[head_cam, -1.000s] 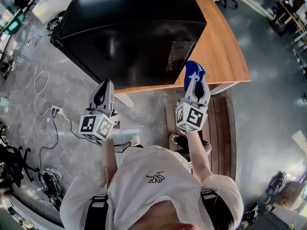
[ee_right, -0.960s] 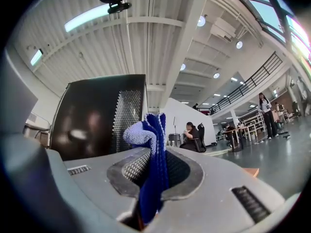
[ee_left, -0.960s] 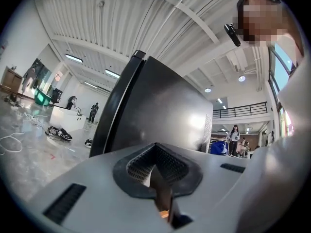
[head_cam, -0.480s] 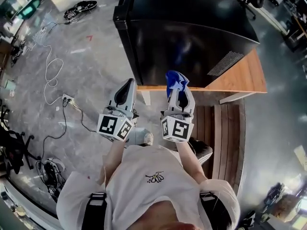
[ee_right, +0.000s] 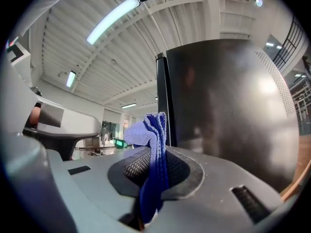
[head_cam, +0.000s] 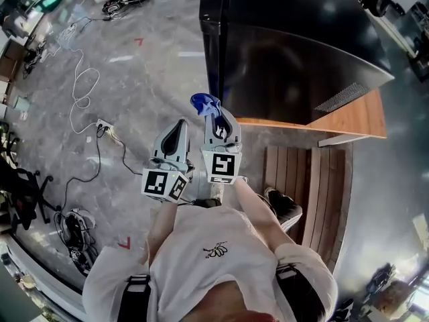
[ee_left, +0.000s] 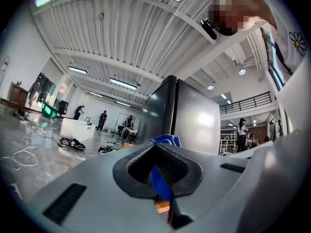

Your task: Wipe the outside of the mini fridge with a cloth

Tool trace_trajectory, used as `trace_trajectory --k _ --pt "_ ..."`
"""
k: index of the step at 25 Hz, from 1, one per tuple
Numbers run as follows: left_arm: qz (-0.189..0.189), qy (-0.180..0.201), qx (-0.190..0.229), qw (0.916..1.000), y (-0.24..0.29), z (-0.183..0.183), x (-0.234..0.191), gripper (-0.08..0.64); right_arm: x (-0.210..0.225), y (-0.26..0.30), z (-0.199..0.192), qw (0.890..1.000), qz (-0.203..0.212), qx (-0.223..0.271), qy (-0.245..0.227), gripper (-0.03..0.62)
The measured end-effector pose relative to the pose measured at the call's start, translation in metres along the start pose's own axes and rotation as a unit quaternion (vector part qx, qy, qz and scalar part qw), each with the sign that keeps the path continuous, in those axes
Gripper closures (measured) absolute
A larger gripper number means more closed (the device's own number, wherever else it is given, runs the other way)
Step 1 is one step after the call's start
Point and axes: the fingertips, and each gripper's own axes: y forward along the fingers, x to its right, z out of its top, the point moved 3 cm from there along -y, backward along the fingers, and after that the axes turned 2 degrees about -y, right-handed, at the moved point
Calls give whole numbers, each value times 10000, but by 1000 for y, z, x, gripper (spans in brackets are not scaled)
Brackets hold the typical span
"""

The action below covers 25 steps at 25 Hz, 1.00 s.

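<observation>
Operator kit: white short-sleeve T-shirt [head_cam: 201,267], small black flower line-drawing [head_cam: 216,249] on the chest, black harness straps [head_cam: 136,294] over both shoulders, dark shoe [head_cam: 285,211] with a paler sole. Left gripper [head_cam: 178,127] and right gripper [head_cam: 216,116]: light grey moulded shells narrowing toward the jaws, black ribbed pads [ee_right: 138,166] in a dark surround, dark rectangular slots [ee_right: 245,195] in the shell. Each has a white cube [head_cam: 163,184] with black square markers.

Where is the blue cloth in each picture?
Head view: the crumpled blue cloth sits at the centre, held by the right gripper, left of the black mini fridge.
Left gripper view: it peeks up at the centre, before the fridge.
Right gripper view: centre, pinched between the fingers, fridge behind.
Shared landmark: the fridge.
</observation>
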Motion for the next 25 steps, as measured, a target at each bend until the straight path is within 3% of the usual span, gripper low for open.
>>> trace_trajectory --k 10,18,25 --pt "91 150 -205 9996 -1 -9 -15 555 2 19 -6 9997 -151 99 -188 531" --pt "-203 54 -152 9997 16 -15 15 555 39 1 1 9980 -438 387 -229 531" --pt "-390 19 -150 9991 34 -24 58 555 96 -27 0 9961 -788 343 -206 531"
